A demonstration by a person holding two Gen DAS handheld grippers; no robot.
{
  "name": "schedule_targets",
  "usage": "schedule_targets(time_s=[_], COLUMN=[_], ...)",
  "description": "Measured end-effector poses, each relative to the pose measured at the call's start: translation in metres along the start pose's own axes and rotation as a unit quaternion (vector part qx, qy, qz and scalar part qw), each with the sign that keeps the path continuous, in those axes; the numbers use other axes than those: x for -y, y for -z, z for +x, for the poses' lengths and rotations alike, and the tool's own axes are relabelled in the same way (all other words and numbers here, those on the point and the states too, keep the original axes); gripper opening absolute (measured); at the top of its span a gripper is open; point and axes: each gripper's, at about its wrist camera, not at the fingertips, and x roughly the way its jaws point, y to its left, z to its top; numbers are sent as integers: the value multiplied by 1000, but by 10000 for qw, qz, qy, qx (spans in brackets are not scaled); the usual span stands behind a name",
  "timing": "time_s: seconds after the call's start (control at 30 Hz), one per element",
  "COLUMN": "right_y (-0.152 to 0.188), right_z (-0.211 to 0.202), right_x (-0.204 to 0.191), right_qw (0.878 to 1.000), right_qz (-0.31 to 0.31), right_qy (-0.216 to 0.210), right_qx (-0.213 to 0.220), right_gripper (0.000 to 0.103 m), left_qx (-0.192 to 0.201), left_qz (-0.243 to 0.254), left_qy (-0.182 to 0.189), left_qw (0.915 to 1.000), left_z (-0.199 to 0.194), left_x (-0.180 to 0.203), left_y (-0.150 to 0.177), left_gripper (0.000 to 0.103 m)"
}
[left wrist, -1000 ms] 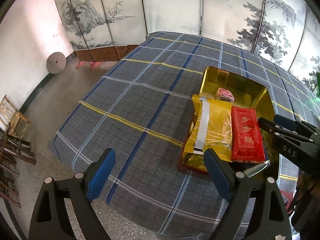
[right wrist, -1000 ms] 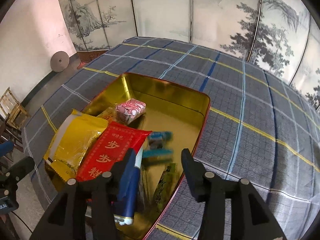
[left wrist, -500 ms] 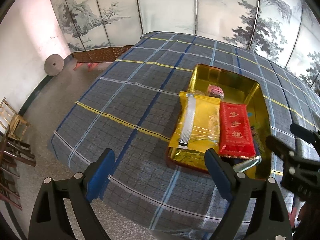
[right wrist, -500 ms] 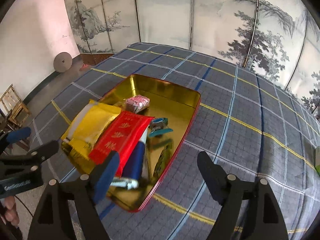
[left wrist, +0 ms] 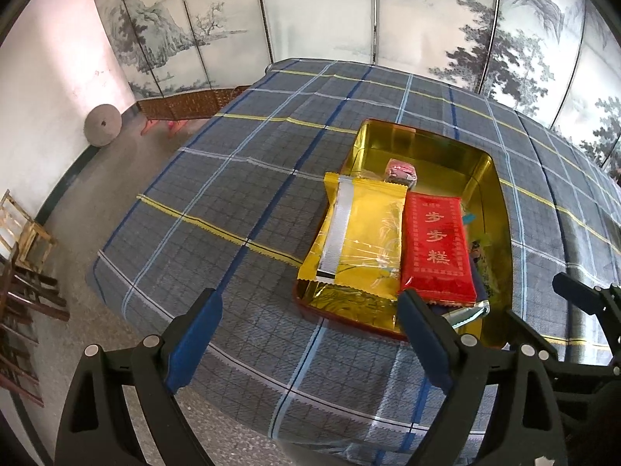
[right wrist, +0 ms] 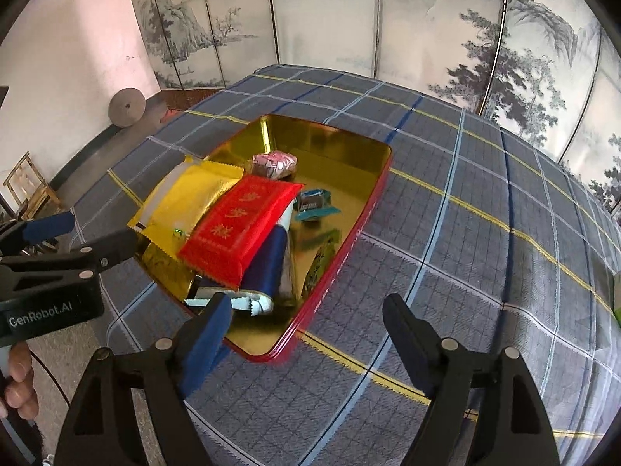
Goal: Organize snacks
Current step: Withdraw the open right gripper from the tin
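A gold tin with a red outside stands on the plaid tablecloth and holds the snacks. In it lie a yellow packet, a red packet with gold characters, a pink wrapped sweet, a dark blue packet, small teal sweets and a green packet. My left gripper is open and empty, above the cloth near the tin's near corner. My right gripper is open and empty, just in front of the tin.
The table is covered by a blue-grey plaid cloth. A painted folding screen stands behind it. A round stone disc leans on the left wall. Wooden chairs stand on the floor at the left.
Both grippers have drawn back and up from the tin, so it looks smaller and farther. The right gripper's jaws have opened wider. The snacks have stayed in the tin.
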Motion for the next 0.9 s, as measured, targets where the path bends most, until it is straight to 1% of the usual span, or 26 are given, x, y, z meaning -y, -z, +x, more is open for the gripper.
schedule_targets(time_s=[0.33,0.5,0.9], right_y=[3,3,3], right_z=[1,2,2], right_x=[2,3,1], right_qw=[10000,10000,9999], right_qz=[-25,-42,-81], right_qy=[5,14,26], right_qx=[-64,-89,-80], right_gripper=[82,82,82], left_qx=[-28,-85,-50], left_qz=[140,122,148], left_qy=[46,79,119], left_qw=[9999,9999,9998], left_z=[-1,-1,-1], left_x=[14,13,12], left_y=[-1,-2,-2], left_gripper=[90,90,90])
